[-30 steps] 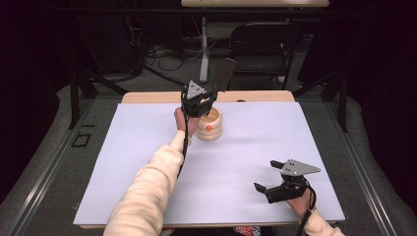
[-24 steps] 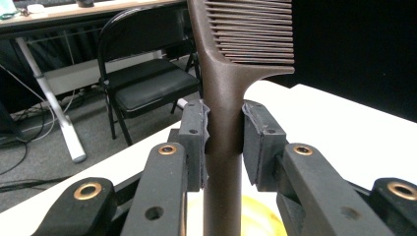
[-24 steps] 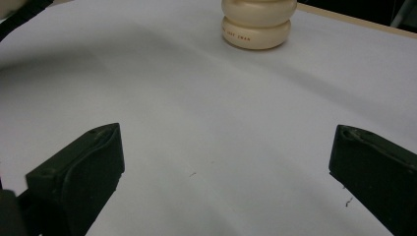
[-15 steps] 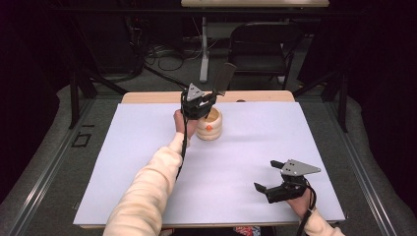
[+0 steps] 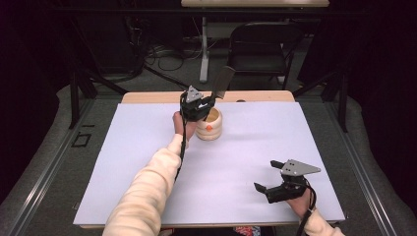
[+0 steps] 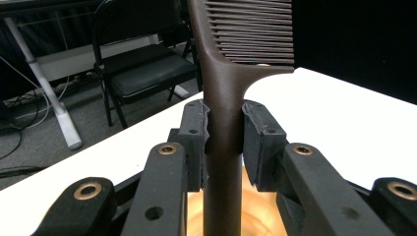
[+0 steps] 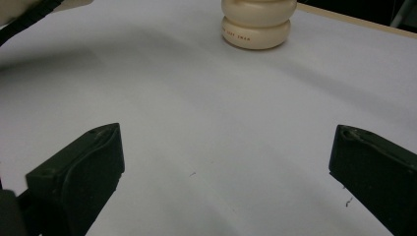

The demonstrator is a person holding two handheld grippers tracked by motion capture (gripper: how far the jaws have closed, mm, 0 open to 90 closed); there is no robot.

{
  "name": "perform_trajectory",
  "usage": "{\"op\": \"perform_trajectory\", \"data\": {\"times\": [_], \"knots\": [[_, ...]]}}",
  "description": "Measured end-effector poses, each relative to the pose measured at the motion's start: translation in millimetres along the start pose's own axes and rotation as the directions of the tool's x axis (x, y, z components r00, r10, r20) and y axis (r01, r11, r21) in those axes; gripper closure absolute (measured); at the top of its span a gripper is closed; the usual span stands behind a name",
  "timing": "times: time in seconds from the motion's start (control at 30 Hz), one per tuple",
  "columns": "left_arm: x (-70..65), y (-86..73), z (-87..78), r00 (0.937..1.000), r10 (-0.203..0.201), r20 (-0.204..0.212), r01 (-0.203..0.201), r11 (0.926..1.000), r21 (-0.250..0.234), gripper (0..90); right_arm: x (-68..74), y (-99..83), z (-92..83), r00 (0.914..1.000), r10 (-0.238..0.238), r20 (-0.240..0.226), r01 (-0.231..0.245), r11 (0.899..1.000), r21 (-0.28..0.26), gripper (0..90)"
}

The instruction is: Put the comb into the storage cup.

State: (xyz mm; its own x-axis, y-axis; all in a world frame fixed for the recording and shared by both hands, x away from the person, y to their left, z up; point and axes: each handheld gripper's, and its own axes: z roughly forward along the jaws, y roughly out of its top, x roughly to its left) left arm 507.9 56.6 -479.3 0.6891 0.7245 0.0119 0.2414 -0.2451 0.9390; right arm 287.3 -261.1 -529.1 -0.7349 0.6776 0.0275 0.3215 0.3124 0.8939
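Comb [image 6: 231, 73] stands upright in the left tongs [image 5: 204, 105], pinched by its handle with the teeth topmost, directly over the cream pot [image 5: 209, 125] at the far middle of the desk [image 5: 123, 162]. The handle's lower end appears to reach into the pot's mouth, presumably for insertion or removal. Right tongs [image 5: 270, 177] rest spread and empty near the right edge, apparently idle.

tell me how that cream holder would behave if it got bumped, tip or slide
The cream holder looks squat with a broad rounded base, so it would probably slide rather than tip. The white table cover looks smooth, offering little grip. The comb in the left tongs could lever its rim.
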Motion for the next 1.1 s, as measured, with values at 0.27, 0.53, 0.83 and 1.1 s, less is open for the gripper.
{"op": "perform_trajectory", "data": {"times": [0.27, 0.53, 0.83, 1.1], "knots": [[0.0, -1.3, -0.1, 1.0000, 0.001, 0.003, -0.001, 1.0000, 0.003, 72.6, 0.0, 0.0, 0.0, 1.0000, -0.001, 0.000, 0.001, 1.000, 0.001, 0.0], [1.7, -4.4, 0.2, 0.9999, -0.008, 0.010, 0.007, 0.9998, 0.017, 72.6, 0.1, 0.1, -0.3, 1.0000, -0.001, 0.001, 0.001, 1.000, 0.001, 0.0], [2.7, -7.7, 0.5, 0.9999, -0.005, 0.014, 0.004, 0.9994, 0.035, 72.6, 0.1, 0.2, -0.3, 1.0000, -0.001, 0.001, 0.001, 1.000, 0.001, 0.0], [4.8, -11.3, -0.2, 0.9999, -0.006, 0.013, 0.006, 0.9992, 0.039, 72.6, 0.0, 0.1, -0.3, 1.0000, -0.001, 0.002, 0.001, 1.000, 0.001, 0.0]]}}
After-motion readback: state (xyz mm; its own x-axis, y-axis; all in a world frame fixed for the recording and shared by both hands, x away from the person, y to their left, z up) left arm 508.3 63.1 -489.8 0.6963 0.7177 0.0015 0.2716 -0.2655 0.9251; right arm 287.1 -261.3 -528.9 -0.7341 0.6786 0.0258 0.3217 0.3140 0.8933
